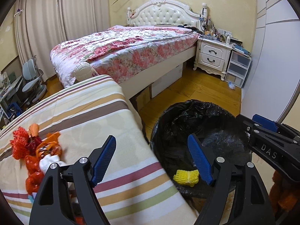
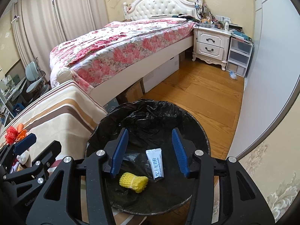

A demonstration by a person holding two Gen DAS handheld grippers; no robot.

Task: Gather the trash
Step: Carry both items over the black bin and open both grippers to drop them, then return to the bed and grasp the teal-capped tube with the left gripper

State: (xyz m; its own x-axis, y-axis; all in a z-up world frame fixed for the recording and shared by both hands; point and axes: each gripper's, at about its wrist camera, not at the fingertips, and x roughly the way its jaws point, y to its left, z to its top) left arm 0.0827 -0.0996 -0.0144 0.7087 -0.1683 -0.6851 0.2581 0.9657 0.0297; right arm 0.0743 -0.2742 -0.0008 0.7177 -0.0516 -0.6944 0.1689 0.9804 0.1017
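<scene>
A bin lined with a black bag (image 1: 187,108) (image 2: 150,103) stands on the floor beside a striped blanket (image 1: 84,112). In the bin lie a yellow foam net (image 1: 186,177) (image 2: 134,181) and a white sachet (image 2: 155,164). My right gripper (image 2: 150,129) hangs open over the bin with nothing between its fingers. My left gripper (image 1: 151,136) is open and empty too, straddling the blanket's edge and the bin's rim. A pile of red and orange foam nets and wrappers (image 1: 37,153) (image 2: 13,133) lies on the blanket to its left.
A bed with a floral quilt (image 1: 121,50) fills the middle of the room, with cardboard boxes (image 1: 142,97) under it. A white nightstand (image 1: 211,56) and clear plastic drawers (image 1: 237,67) stand at the far right. A small scrap (image 1: 231,85) lies on the wood floor.
</scene>
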